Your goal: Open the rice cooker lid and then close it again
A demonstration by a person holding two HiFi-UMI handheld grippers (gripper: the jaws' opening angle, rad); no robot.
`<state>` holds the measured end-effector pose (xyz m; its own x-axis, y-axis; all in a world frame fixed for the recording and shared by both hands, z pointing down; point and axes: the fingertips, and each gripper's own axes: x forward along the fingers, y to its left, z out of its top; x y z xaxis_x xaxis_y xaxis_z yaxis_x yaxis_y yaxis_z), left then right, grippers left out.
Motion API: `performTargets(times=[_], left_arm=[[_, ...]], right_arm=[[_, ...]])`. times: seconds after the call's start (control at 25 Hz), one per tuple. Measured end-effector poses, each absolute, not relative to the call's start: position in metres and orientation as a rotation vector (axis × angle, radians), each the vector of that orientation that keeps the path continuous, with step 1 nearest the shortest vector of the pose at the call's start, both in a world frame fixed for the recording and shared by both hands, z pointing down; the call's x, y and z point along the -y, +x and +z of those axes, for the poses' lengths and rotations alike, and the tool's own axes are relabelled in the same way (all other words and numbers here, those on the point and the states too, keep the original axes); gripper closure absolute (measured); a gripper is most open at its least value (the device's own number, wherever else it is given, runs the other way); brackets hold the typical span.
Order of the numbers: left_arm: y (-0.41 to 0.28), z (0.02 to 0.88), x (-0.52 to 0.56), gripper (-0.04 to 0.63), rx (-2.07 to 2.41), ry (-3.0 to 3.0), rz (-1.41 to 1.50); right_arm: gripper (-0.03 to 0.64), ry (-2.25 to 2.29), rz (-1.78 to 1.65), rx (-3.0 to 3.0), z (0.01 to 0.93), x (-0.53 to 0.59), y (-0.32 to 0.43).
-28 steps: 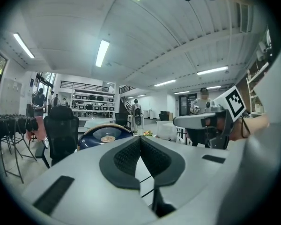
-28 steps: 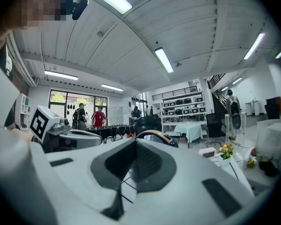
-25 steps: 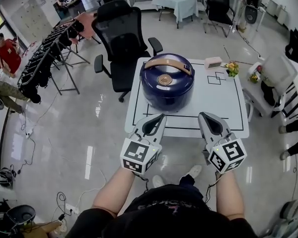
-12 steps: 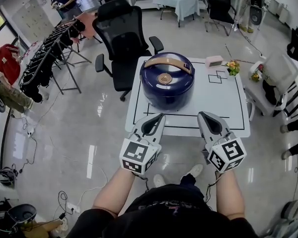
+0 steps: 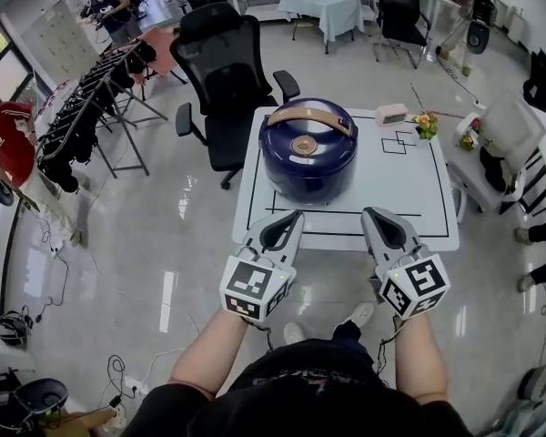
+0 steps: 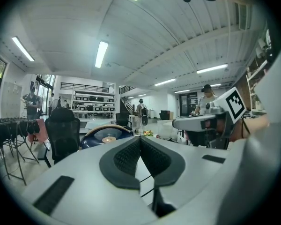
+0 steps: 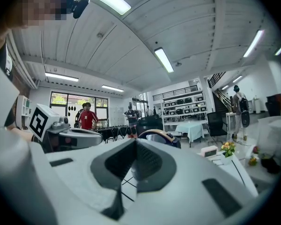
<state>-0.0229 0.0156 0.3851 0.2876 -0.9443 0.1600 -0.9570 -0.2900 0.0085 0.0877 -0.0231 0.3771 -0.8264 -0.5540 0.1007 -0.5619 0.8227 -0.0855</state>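
Glossy navy-blue round rice cooker [image 5: 308, 167] with a tan strap handle [image 5: 300, 110], sitting on a white square table [image 5: 405, 189] with black line markings.

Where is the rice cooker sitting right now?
In the head view the blue rice cooker stands on the left half of the white table, between the black office chair behind it and the left gripper on its near side.

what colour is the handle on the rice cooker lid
Tan, a light brown band arching over the dark blue rice cooker lid; the handle shows best in the head view.
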Motion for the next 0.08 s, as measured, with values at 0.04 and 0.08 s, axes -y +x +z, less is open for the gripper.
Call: performTargets(times=[0.04, 0.08], left_arm=[[-0.0237, 0.3850, -0.0164, 0.592, 1.807, 2.437, 0.188], [-0.0244, 0.3849, -0.0171, 0.592, 1.807, 2.437, 0.188]], right_arm=[[0.615, 0.899, 0.170, 2.931, 0.3771, 0.0223, 0.0871], [0.615, 0.899, 0.169, 2.931, 0.3770, 0.0216, 0.0866]])
